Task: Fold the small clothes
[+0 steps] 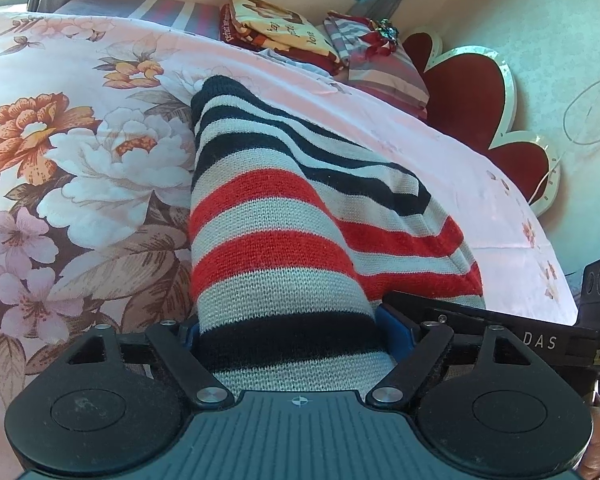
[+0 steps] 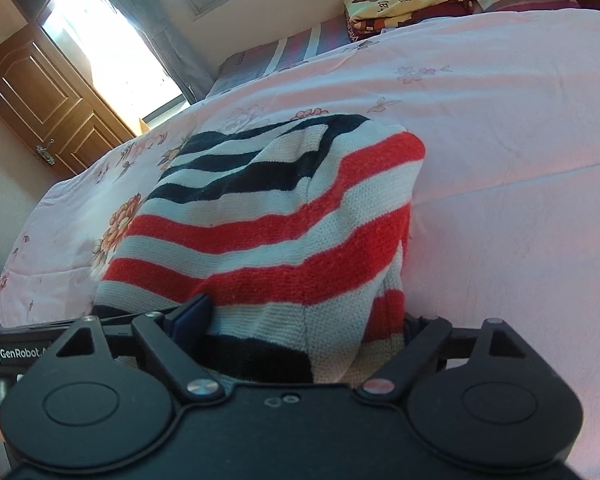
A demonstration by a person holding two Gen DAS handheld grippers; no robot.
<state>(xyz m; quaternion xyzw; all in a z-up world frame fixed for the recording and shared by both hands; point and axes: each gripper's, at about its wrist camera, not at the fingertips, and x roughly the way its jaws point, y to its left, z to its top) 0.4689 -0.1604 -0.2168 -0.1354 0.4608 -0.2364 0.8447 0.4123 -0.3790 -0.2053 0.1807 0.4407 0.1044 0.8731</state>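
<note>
The striped knit sweater (image 1: 276, 216) is lying on the bed's pink floral quilt (image 1: 80, 160), near edge bunched up, with the folded cartoon blanket (image 1: 276, 28) and striped pillow (image 1: 384, 68) way off on the far side of it by the red headboard (image 1: 472, 108). The left tool (image 1: 296, 332) has its blue pads spread wide with a thick black-and-white stripe of the sweater stuffed between them, but I honestly can't tell if they're actually squeezing it. Same story with the right tool (image 2: 300, 328) at the sweater's other near corner: jaws wide, knit packed in, grip unclear.
</note>
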